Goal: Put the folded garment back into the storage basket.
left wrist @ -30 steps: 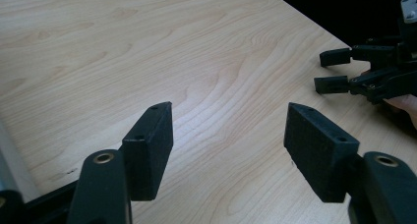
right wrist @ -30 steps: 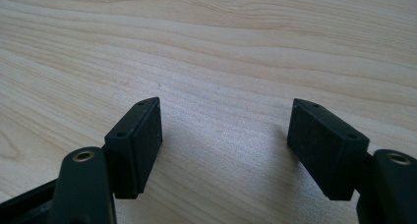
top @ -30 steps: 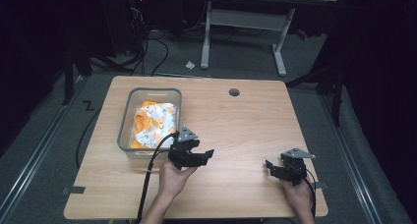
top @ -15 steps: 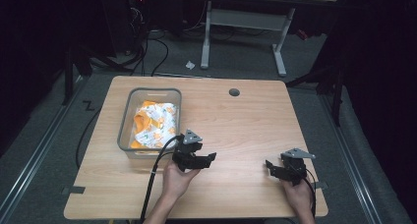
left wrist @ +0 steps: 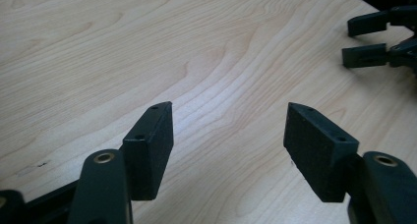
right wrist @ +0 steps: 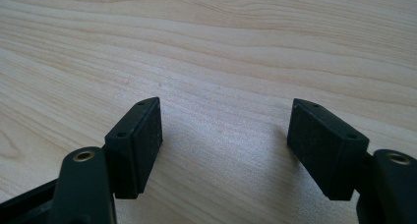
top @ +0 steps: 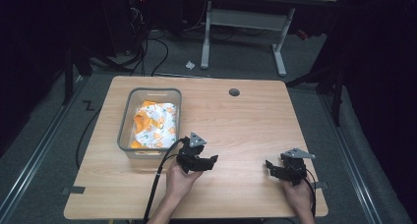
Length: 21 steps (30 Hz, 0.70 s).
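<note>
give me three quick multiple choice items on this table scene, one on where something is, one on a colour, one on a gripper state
1. Where does the clear bin stand on the table?
A. left part
B. right edge
C. centre

2. What colours is the cloth in the bin?
A. blue and black
B. white and orange
C. plain green

3. How does the left gripper stand?
A. shut on the cloth
B. shut on nothing
C. open, holding nothing

Key: 1 A, the high view shows the bin left of the middle. 2 B, white cloth with orange patches. 3 C, in the left gripper view the jaws stand wide apart over bare wood.
</note>
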Each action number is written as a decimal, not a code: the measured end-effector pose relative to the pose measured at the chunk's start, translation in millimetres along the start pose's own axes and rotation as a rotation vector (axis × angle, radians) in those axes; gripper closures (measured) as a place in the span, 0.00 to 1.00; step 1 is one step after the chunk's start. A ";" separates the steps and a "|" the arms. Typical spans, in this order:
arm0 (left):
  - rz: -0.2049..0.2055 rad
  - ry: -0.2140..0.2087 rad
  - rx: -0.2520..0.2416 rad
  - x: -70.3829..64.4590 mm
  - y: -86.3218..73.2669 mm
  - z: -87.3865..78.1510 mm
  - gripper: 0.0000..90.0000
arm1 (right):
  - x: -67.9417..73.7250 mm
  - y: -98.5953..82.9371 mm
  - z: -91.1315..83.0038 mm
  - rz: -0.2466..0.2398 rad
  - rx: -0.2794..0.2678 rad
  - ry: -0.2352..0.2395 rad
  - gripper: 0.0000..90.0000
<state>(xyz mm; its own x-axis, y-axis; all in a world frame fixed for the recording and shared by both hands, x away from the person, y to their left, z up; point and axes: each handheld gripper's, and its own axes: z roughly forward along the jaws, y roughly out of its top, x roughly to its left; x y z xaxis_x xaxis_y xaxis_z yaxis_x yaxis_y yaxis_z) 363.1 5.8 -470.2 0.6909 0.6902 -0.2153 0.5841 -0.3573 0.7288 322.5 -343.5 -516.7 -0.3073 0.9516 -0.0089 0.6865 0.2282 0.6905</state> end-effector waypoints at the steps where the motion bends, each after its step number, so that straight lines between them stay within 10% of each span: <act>1: 0.000 0.000 0.000 0.0 0.0 0.0 0.40 | 0.0 0.0 0.0 0.000 0.000 0.000 0.33; 21: 0.005 0.027 0.036 0.1 -6.7 24.1 0.40 | 0.3 0.0 0.1 0.001 0.000 0.000 0.33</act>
<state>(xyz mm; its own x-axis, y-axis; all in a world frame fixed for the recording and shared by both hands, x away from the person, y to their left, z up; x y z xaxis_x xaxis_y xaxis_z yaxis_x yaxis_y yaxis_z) 369.6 -6.9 -490.7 0.6823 0.7050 -0.1936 0.5961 -0.3831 0.7057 322.5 -343.2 -516.7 -0.3073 0.9516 -0.0082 0.6867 0.2277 0.6904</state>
